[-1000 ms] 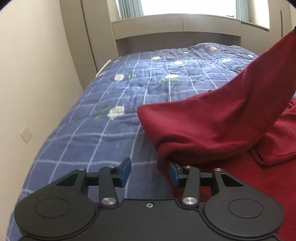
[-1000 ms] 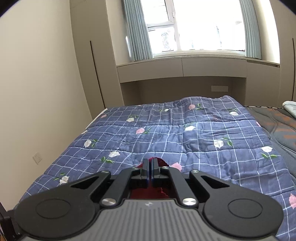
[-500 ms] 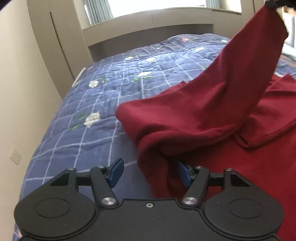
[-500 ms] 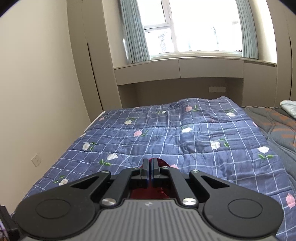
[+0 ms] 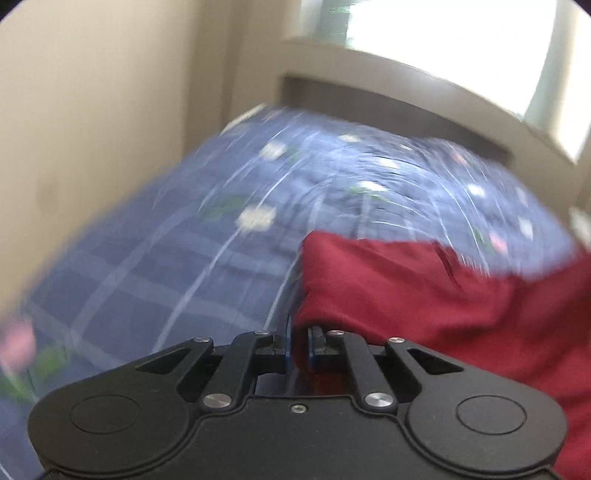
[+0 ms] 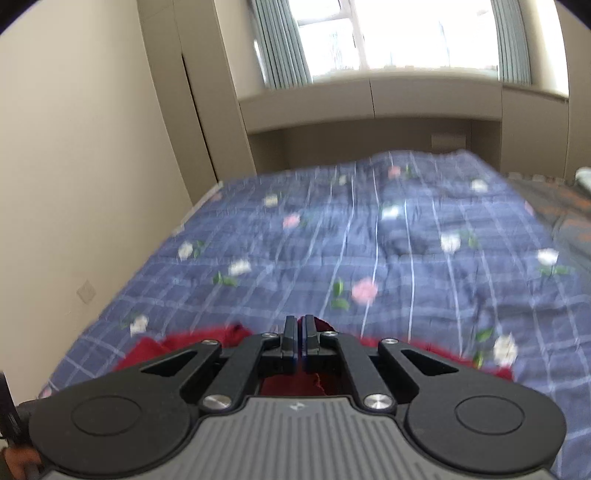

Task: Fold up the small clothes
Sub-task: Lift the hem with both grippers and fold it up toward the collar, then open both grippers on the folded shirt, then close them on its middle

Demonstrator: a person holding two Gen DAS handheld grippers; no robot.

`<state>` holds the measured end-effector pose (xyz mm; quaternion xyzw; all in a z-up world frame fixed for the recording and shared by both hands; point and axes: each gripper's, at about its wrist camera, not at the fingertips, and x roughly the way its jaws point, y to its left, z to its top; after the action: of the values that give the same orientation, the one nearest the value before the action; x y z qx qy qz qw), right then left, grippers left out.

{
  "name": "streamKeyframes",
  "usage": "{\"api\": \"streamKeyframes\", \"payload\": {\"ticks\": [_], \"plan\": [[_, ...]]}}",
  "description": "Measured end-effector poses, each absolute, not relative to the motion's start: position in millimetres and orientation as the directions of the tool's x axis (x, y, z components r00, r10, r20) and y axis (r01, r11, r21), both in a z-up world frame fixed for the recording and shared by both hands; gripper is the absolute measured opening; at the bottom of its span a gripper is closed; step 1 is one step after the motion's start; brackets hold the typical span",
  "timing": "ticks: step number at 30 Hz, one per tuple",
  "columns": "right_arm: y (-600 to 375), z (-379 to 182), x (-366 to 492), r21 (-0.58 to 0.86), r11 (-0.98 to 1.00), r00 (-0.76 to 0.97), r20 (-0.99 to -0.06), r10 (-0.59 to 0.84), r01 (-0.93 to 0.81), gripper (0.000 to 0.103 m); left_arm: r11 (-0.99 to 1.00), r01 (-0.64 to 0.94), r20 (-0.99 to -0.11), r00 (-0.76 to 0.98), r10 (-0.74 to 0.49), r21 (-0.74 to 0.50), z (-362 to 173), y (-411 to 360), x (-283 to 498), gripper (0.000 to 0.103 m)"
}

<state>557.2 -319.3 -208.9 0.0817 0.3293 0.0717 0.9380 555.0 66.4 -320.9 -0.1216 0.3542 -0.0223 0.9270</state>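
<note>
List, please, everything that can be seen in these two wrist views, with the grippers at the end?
Garment: one, dark red, on the quilt, pinched by both grippers.
Quilt: one, blue check with flowers, covering the bed.
Blanket: one, grey and orange, right of the quilt.
Window: one, bright, with grey-green curtains, behind the bed.
Wall socket: one, beige, left wall.
Left gripper: black, shut on cloth.
Right gripper: black, shut on cloth.

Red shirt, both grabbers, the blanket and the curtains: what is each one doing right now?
Red garment: bunched up on the quilt, pinched by both grippers.
Left gripper: shut on the garment's edge.
Right gripper: shut on red cloth.
Blue floral quilt: spread over the bed.
Curtains: drawn open.
</note>
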Motion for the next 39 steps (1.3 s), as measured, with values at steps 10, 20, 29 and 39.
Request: {"api": "streamKeyframes", "payload": {"ticks": [10, 20, 29, 39], "plan": [[-338, -274, 545, 0.202, 0.979, 0.681, -0.721, 0.127, 0.031, 0.002, 0.923, -0.109, -0.69, 0.697, -0.194, -0.369, -331, 90, 556, 0.038], [-362, -296, 539, 0.255, 0.958, 0.668, -0.737, 0.106, 0.13, 0.035, 0.947, 0.055, -0.664, 0.701, -0.262, -0.317, -302, 89, 534, 0.082], [-357, -310, 527, 0.259, 0.957, 0.645, -0.756, 0.114, 0.134, 0.056, 0.952, -0.036, -0.749, 0.626, -0.215, -0.303, -321, 63, 593, 0.079], [-343, -295, 526, 0.28, 0.955, 0.656, -0.74, 0.148, 0.1, 0.009, 0.932, 0.001, -0.733, 0.617, -0.286, -0.363, -317, 68, 598, 0.015]]}}
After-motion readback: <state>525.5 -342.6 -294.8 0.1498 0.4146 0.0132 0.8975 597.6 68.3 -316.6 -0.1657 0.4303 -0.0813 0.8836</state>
